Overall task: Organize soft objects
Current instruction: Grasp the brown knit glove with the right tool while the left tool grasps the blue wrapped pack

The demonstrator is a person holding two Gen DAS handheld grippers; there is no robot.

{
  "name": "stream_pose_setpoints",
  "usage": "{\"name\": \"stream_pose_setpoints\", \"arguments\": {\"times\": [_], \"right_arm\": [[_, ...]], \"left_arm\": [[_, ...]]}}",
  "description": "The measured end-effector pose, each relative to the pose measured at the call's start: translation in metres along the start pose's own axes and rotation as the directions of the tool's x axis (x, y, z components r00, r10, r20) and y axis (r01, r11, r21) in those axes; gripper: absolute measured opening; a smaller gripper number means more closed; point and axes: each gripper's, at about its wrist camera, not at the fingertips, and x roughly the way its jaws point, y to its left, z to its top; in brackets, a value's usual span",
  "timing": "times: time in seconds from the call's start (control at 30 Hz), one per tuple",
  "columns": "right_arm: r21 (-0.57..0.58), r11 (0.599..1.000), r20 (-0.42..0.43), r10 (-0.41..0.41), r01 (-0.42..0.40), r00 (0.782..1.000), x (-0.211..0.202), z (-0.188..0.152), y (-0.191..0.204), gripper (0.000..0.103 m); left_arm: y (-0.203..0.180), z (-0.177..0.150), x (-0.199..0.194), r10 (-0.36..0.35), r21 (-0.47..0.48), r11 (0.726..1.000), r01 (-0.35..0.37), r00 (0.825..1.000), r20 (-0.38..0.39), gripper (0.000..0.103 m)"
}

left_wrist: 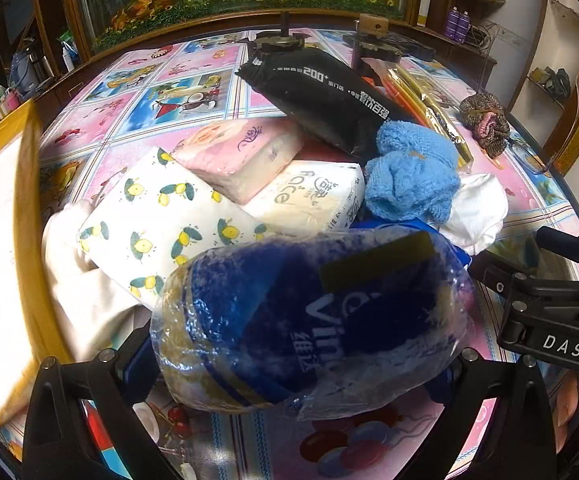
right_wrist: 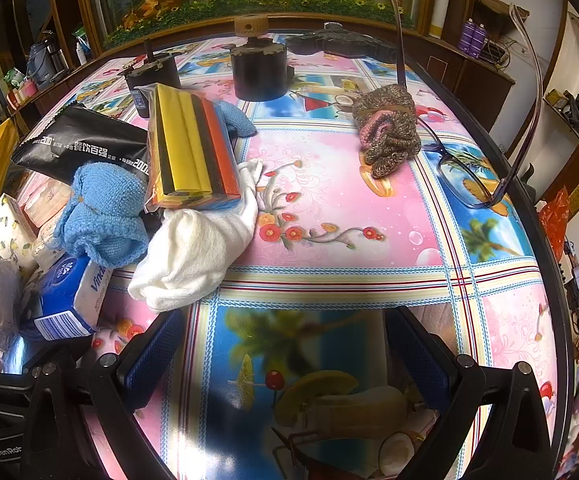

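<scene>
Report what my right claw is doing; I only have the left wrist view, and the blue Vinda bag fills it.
Observer: The right claw is open and empty, over the tablecloth.
Operator: Name what lies nearest ahead of it.
Observer: A white cloth, its far end tucked under a pack of coloured sponges.
Operator: Check the far right edge.
Observer: Glasses rest lenses down, arms up, beside a knitted bundle.

Tablecloth [right_wrist: 329,208] open between white cloth [right_wrist: 193,256], glasses [right_wrist: 465,176].
</scene>
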Motion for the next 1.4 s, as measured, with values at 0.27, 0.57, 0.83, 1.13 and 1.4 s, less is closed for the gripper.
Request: {"name": "stream_pose_setpoints", "arguments": {"times": [0.27, 0.57, 0.83, 1.13, 1.4], "right_arm": [[-0.004, 1.000, -0.001, 0.002, -0.002, 1.000, 0.000, 0.001, 0.000, 0.102], [-0.073, 0.996, -0.012, 0.051, -0.052, 0.999, 0.002, 0.001, -0.001, 0.102], [-0.017, 0.980, 0.094, 0.201, -0.201, 0.975, -0.037, 0.007, -0.048, 0.097], [0.100, 0.974, 0.135, 0.191, -0.205, 0.972, -0.023, 0.069, -0.068, 0.085], [0.151, 0.988, 0.054, 0.008, -0.016, 0.998, 0.026, 0.106, -0.080, 0.079]], "left_arm": [[0.000, 0.000, 0.000, 0.000, 0.000, 1.000, 0.000, 1.000, 0.000, 0.103], [0.000, 0.000, 0.000, 0.000, 0.000, 1.000, 0.000, 1.000, 0.000, 0.103], [0.000, 0.000, 0.000, 0.000, 0.000, 1.000, 0.000, 1.000, 0.000, 0.103], [0.002, -0.002, -0.012, -0.061, 0.022, 0.998, 0.061, 0.998, 0.000, 0.103], [0.013, -0.013, -0.050, -0.193, 0.040, 0.981, 0.190, 0.977, 0.095, 0.103]]}}
